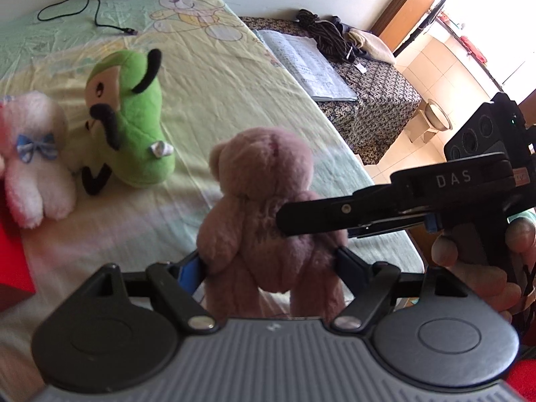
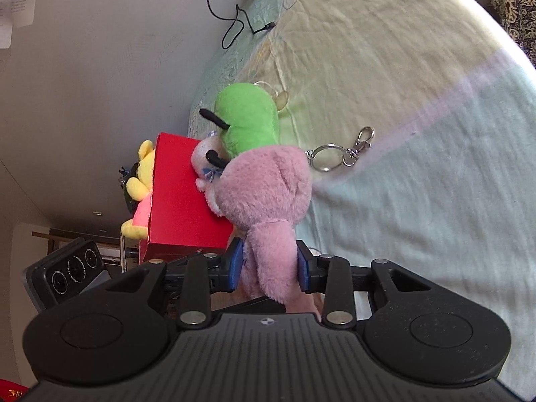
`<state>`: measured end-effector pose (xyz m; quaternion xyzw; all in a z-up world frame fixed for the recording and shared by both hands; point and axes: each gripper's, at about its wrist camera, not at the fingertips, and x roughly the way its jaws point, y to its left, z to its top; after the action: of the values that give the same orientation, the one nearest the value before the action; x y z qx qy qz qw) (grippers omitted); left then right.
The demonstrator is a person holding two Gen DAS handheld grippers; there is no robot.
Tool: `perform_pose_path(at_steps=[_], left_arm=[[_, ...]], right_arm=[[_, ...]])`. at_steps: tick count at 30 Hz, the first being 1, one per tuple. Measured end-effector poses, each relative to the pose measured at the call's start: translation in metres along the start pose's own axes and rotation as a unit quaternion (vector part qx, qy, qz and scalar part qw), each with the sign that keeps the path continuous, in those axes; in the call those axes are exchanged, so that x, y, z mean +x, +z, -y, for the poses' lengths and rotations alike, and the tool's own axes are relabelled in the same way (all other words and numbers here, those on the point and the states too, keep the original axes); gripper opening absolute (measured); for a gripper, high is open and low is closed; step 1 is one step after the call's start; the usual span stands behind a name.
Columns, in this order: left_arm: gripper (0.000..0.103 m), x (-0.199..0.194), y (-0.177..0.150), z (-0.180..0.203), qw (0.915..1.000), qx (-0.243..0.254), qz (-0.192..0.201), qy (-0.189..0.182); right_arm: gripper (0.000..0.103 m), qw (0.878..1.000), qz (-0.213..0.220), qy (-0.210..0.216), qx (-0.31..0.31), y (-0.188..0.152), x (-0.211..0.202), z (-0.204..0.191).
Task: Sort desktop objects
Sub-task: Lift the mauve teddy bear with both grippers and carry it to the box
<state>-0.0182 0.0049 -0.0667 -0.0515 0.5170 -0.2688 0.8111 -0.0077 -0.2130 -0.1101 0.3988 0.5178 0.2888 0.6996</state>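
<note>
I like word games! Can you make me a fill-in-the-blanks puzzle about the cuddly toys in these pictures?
1. Both grippers squeeze the pink ____, the left gripper and the right gripper.
2. The white plush toy wears a ____ bow.
3. The yellow plush toy peeks out behind the ____ box.
4. The metal keyring lies on the ____.

Missing words: teddy bear; blue; red; bed

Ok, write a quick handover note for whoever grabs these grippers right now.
Left gripper: shut on the fluffy pink plush bear, at its lower body.
Right gripper: shut on the same bear, from the side.
On the pastel bedsheet: green plush toy and white plush bear with blue bow, beside the red cardboard box. A yellow plush toy sits behind the box.
Done: cannot tell.
Left: probably place the pink bear, then the green and white toys.
</note>
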Motion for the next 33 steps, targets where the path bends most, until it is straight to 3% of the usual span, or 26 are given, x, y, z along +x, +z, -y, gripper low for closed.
perform_pose_path(at_steps=[15,25,33], left_arm=[[0.081,-0.098,-0.029,-0.047,0.9958,0.062,0.065,-0.02],[0.081,-0.173,-0.047,-0.081,0.9861,0.105,0.121,-0.043],[0.084,-0.226,-0.049,-0.117,0.9779,0.108,0.174,-0.041]], right_arm=[[0.035,0.997,0.074,0.014,-0.023,-0.057,0.029,-0.089],[0.035,0.99,0.129,0.038,-0.044,-0.092,0.049,-0.15],[0.035,0.984,0.143,0.057,-0.094,-0.094,0.078,-0.203]])
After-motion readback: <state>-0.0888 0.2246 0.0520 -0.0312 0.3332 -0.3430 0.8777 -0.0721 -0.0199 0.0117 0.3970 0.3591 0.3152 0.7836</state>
